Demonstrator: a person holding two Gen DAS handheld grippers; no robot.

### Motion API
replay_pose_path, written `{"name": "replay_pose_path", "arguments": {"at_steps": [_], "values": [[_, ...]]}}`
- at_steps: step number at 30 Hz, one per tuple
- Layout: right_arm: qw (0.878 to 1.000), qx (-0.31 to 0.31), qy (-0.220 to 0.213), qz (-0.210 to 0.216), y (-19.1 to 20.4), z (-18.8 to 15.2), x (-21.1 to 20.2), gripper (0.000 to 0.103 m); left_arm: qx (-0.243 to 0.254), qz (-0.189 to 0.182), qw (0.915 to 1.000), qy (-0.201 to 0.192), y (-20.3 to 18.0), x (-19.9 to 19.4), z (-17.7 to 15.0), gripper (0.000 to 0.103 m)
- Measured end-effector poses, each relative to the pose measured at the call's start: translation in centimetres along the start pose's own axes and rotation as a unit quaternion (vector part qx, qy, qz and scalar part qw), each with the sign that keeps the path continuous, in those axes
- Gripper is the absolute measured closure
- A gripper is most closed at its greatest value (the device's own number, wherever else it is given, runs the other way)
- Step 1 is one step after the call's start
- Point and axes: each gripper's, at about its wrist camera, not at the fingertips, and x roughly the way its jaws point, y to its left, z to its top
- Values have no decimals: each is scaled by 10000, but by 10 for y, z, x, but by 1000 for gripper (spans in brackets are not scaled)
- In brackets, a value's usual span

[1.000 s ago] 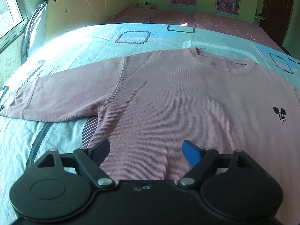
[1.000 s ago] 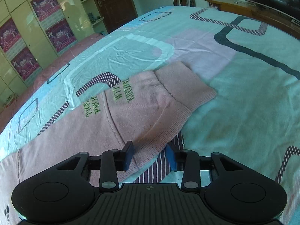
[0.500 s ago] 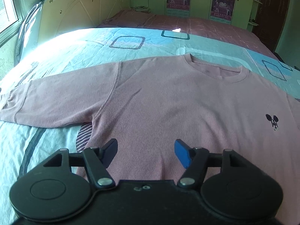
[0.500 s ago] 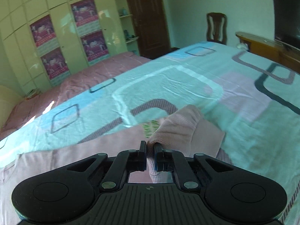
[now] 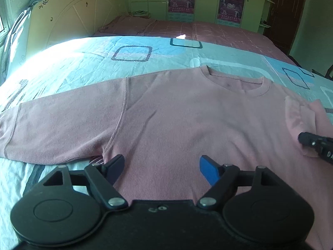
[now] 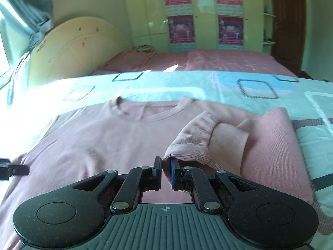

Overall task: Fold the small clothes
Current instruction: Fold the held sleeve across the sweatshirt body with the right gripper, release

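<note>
Pink sweater (image 5: 187, 114) lies flat, front up, on the bed (image 5: 104, 62), over its pale blue patterned sheet. Neckline points toward the wardrobe wall; hem is nearest the cameras.

Left sleeve (image 5: 62, 125) of the sweater lies stretched out flat, away from the body, cuff toward the headboard (image 5: 68, 23) side.

Right sleeve (image 6: 218, 137) is folded in over the sweater's chest, its cuff bunched and raised just off the body fabric.

Right hand-held gripper (image 6: 166, 173): jaws closed, ribbed cuff edge pinched between them, positioned over the sweater's right chest area. Its tip also shows at the right edge of the left wrist view (image 5: 316, 143), against the folded sleeve.

Left hand-held gripper (image 5: 162, 166): jaws wide and opening, poised over the sweater's lower body near the left underarm seam. Fabric lies beneath the gap; pads not pressing on it.

Second bed with pink cover (image 5: 197, 29) sits beyond the sweater.
</note>
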Motion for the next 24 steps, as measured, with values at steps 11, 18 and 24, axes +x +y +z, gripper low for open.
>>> {"name": "replay_pose_path", "arguments": {"at_steps": [11,18,24], "values": [[9972,164,348,-646,-24,-31,-21,96,1107,-1309,9851,-138,-90,28,13,24],[9832,827,488,-1555,-101,-51,-55,96,1916,-1798,9648,-118,-175,62,7,28],[9788,1063,503,-1676,-123,-57,-61,96,1984,-1701,9651,-196,-194,84,4,27]]}}
